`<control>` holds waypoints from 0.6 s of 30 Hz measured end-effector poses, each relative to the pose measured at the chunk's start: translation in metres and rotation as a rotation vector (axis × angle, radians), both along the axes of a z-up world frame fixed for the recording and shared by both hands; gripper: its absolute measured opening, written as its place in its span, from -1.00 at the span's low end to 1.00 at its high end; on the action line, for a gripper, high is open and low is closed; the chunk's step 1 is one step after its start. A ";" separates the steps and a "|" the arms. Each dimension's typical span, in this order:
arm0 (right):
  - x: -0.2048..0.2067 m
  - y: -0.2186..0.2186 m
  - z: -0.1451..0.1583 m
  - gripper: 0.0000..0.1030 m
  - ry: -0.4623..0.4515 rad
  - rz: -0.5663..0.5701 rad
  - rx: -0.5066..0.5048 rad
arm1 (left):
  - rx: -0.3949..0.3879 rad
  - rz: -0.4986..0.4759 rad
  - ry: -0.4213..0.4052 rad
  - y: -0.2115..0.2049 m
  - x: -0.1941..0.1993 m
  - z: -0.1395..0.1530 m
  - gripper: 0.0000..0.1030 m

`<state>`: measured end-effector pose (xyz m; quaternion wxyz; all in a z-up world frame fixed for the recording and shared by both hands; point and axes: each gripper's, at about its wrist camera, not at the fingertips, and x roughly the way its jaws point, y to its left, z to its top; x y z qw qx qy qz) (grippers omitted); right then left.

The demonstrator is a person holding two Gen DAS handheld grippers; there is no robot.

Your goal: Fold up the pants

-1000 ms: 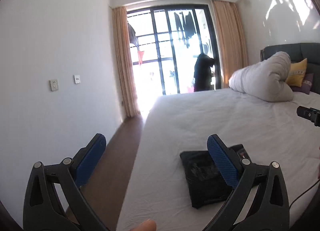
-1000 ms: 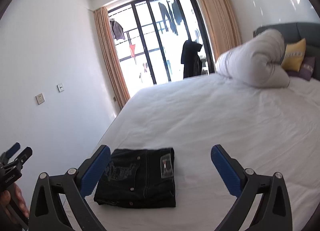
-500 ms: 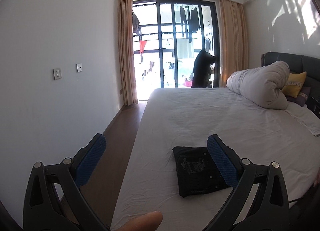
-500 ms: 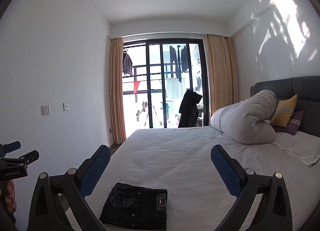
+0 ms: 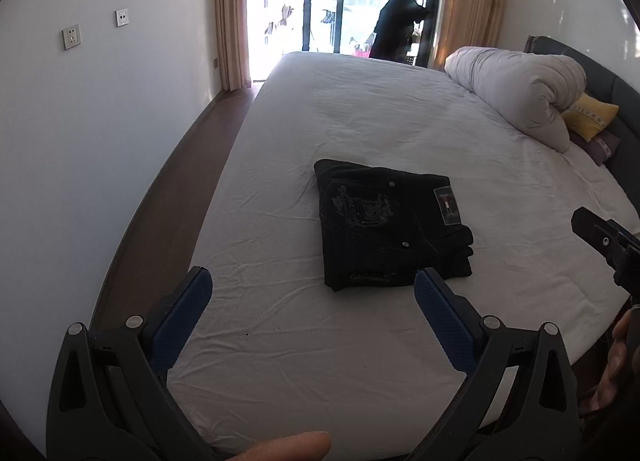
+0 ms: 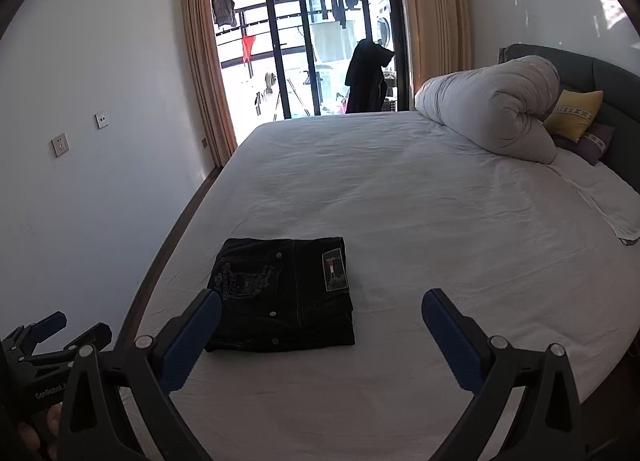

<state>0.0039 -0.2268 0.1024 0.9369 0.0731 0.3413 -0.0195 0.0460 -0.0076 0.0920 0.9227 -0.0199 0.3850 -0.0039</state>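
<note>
Black pants lie folded into a compact rectangle on the white bed sheet, near the bed's left edge; they also show in the right wrist view. My left gripper is open and empty, held above the sheet just in front of the pants. My right gripper is open and empty, above the bed with the pants between and beyond its left finger. The right gripper shows at the right edge of the left wrist view; the left gripper shows at lower left of the right wrist view.
A rolled grey duvet and a yellow pillow lie by the dark headboard. A folded white cloth lies at the right. A strip of wooden floor runs beside the wall. Glass balcony doors are at the back.
Both grippers have tilted back down toward the bed, so the folded pants appear larger and higher in both views. The pants have not moved. Both grippers stay open.
</note>
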 end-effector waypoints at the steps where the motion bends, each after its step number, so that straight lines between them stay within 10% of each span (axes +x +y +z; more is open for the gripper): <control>1: 0.002 0.001 -0.005 1.00 0.022 0.000 0.000 | 0.002 -0.003 0.007 -0.001 0.002 -0.003 1.00; 18: 0.006 0.003 -0.027 1.00 0.116 0.010 -0.003 | 0.014 -0.007 0.078 -0.010 0.029 -0.027 1.00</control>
